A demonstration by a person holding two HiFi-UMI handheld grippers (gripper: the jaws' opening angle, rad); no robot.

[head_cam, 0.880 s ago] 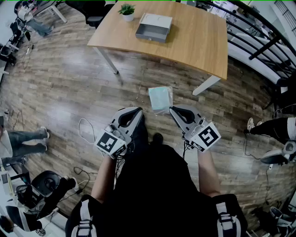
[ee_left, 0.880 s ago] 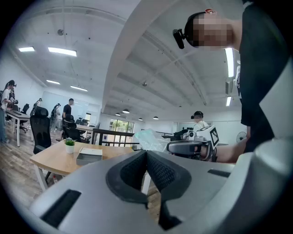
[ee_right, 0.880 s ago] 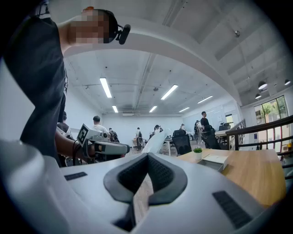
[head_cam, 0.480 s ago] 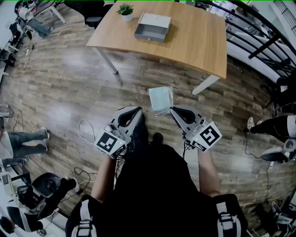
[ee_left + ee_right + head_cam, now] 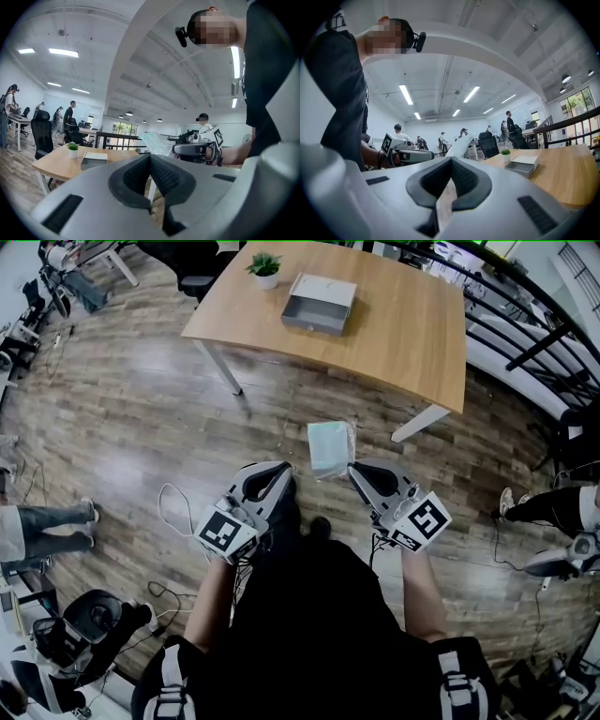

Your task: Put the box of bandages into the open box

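right tongs [image 5: 353,469] closed on box of bandages [image 5: 330,446], held up for carrying | left tongs [image 5: 286,469] closed, empty | open box [image 5: 320,304] on surface [image 5: 412,329], well apart

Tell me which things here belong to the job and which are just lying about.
Job: box of bandages, held in the right gripper; open box on the table.
Lying about: potted plant; office chair.

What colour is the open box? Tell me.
The open box is grey, best seen in head view.
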